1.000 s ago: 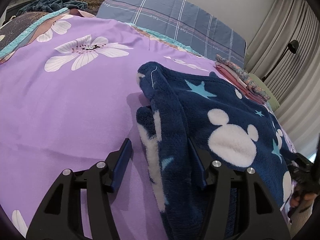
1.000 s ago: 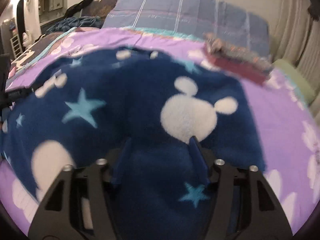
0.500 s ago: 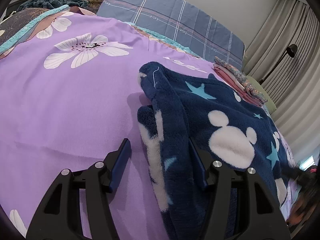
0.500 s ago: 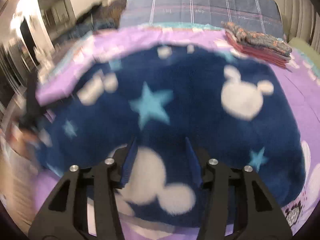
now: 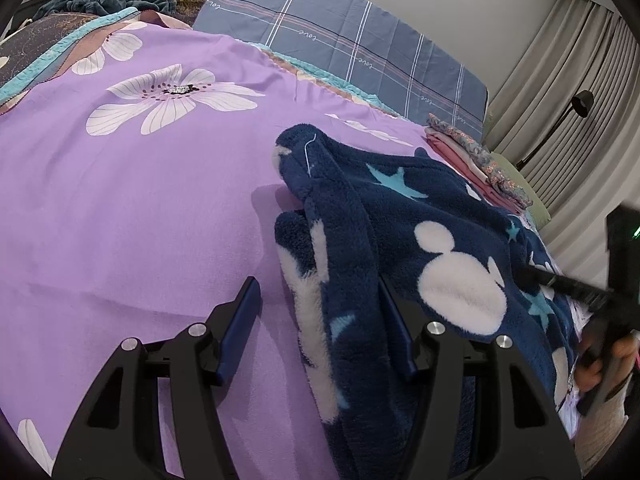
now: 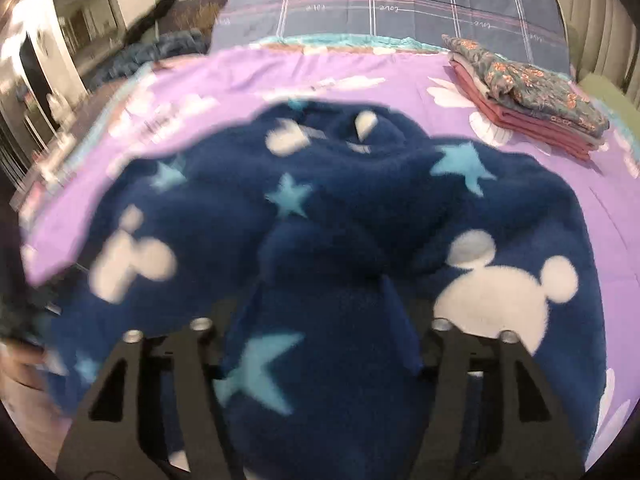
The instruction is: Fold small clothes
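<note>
The navy fleece garment (image 5: 420,240) lies bunched on the purple bedspread (image 5: 140,208), running lengthwise away from the cameras towards the pillows. Left gripper (image 5: 320,312): jaws spread, a rolled edge of fleece standing between them, left pad clear over bare bedspread, so no pinch. Right gripper (image 6: 320,320): jaws have just been opening, a ridge of fleece between them; whether the pads press it, I can't tell. That rolled edge sits nearest the left gripper.

Both tongs (image 5: 320,320) (image 6: 320,320) have black skeletal frames, silver screws and dark blue finger pads (image 5: 240,328).
</note>
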`<state>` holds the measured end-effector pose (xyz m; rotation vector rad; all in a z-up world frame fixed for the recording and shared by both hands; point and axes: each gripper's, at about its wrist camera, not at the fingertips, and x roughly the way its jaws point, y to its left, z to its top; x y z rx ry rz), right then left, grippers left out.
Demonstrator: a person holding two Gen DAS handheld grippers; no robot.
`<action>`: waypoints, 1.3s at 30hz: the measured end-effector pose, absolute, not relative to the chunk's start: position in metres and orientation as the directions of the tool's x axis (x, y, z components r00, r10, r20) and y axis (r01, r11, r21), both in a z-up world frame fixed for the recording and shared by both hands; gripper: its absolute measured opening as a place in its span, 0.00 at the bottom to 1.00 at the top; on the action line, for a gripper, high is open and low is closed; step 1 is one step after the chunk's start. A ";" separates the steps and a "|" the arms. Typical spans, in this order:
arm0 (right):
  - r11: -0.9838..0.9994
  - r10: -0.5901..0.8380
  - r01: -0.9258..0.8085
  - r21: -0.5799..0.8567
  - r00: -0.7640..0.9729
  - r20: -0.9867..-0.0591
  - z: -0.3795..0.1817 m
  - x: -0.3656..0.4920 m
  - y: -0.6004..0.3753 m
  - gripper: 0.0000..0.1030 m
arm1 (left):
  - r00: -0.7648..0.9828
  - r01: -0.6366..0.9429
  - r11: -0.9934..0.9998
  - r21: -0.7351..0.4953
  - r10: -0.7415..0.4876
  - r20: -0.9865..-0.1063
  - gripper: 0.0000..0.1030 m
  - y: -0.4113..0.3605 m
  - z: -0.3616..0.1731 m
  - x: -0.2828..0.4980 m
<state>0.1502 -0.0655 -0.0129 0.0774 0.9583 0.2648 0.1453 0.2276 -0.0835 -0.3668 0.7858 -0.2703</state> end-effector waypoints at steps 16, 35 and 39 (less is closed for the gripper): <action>0.976 0.203 -0.185 0.112 0.606 -0.769 -0.027 0.191 -0.059 0.61 | 0.678 0.103 0.896 -0.433 -0.382 -0.628 0.60 0.228 -0.084 0.143; 0.565 0.312 -0.698 -0.440 0.674 -0.669 -0.068 -0.041 0.110 0.76 | 0.674 0.108 0.866 -0.488 -0.425 -0.604 0.60 0.236 -0.088 0.145; 0.563 0.293 -0.678 -0.473 0.698 -0.653 -0.070 -0.033 0.126 0.77 | 0.673 0.108 0.861 -0.498 -0.432 -0.601 0.60 0.237 -0.088 0.145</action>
